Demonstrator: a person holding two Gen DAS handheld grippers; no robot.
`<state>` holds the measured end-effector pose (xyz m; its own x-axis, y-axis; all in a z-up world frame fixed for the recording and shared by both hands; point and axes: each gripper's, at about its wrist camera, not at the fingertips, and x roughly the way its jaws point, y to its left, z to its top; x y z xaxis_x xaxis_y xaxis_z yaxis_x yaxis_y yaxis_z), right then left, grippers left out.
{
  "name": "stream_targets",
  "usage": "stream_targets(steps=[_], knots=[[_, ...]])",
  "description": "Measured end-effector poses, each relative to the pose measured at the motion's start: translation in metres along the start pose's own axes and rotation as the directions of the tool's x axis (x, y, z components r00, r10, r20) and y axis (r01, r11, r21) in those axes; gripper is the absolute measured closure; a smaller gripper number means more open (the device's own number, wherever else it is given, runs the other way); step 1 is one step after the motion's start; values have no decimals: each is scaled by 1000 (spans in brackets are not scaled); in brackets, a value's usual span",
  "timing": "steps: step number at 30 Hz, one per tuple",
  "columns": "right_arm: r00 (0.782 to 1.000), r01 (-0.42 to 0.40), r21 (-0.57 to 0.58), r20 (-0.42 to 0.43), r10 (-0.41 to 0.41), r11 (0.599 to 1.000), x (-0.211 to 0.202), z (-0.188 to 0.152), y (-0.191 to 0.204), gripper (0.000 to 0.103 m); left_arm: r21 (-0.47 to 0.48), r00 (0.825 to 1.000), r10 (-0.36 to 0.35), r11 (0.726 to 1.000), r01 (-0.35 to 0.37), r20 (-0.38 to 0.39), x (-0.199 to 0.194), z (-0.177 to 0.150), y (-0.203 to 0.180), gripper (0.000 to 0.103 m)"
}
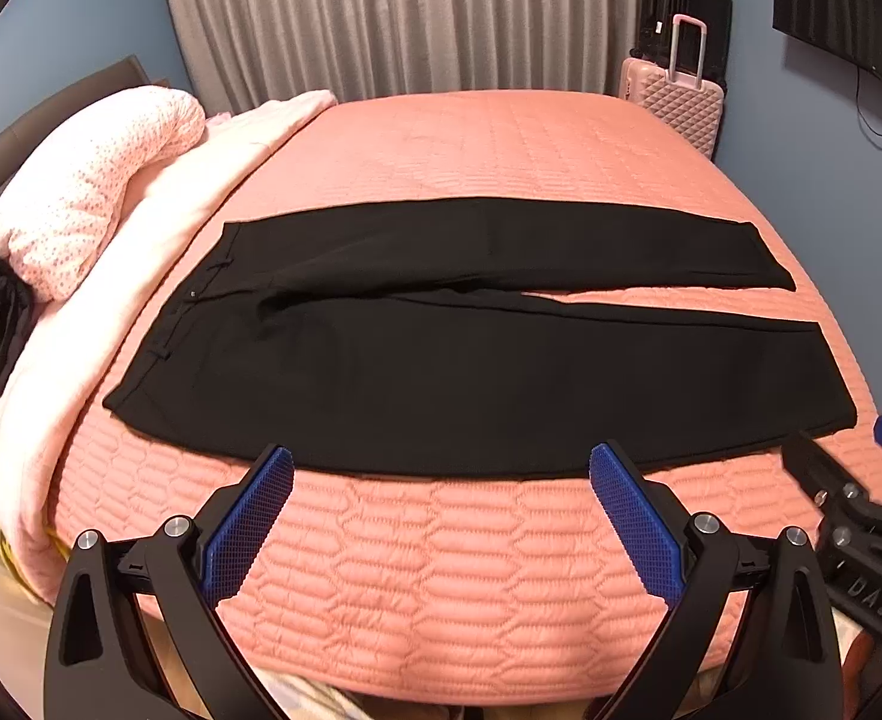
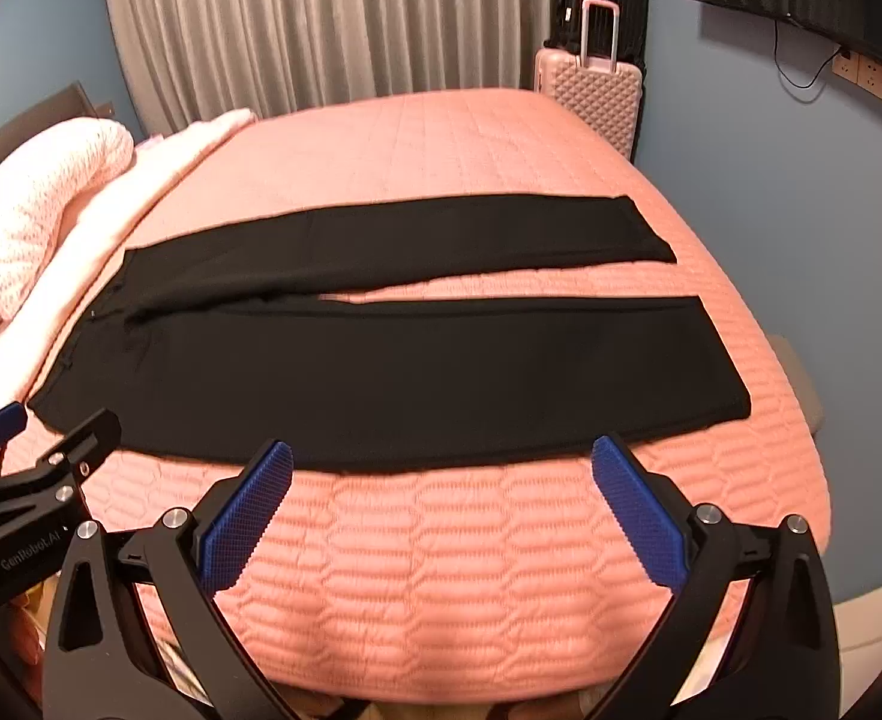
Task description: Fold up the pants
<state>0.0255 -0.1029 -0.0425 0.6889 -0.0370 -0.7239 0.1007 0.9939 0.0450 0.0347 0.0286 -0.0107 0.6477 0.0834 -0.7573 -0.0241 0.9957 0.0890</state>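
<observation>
Left wrist view: found black pants (image 1: 477, 372) spread flat on the pink bed cover (image 1: 471, 138), long axis crosswise to the jaws, waistband (image 1: 165, 336) to the left, hems to the right; left gripper (image 1: 441, 471) held wide open and empty, just short of the near leg's edge, nearer the waist half. Right wrist view: noted the same pants (image 2: 393, 378) lying straight ahead, near hem (image 2: 723, 360) to the right; right gripper (image 2: 441, 468) likewise spread wide, holding nothing, judged nearer the hem end.
</observation>
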Motion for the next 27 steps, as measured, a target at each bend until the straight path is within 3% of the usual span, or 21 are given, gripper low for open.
stream_targets(steps=[2,4,9,13,18,21,25,27], knots=[[1000,-26,-34,-3,26,999,18,2,-4,5,4,1000,7,1000,-7,20,5,2,0,5],[995,-27,-55,-94,22,998,49,10,-19,5,-5,999,9,1000,-9,40,12,5,5,5],[997,46,23,60,-48,999,94,69,-96,5,-42,999,40,998,-38,32,39,18,18,5],[990,123,-22,-73,-124,992,200,141,-170,5,-45,994,80,996,-83,-68,83,36,20,5],[986,96,24,-142,-92,995,304,213,-243,5,-89,987,73,992,-86,-143,135,63,19,5],[981,101,-27,-164,-104,994,348,233,-263,5,-89,984,72,992,-88,-166,159,74,14,5],[970,12,-76,-240,-30,997,410,247,-280,5,-34,980,84,995,-91,-180,190,84,-2,5],[968,-54,-59,-248,38,997,420,248,-281,5,-8,980,97,995,-100,-172,200,86,-8,5]])
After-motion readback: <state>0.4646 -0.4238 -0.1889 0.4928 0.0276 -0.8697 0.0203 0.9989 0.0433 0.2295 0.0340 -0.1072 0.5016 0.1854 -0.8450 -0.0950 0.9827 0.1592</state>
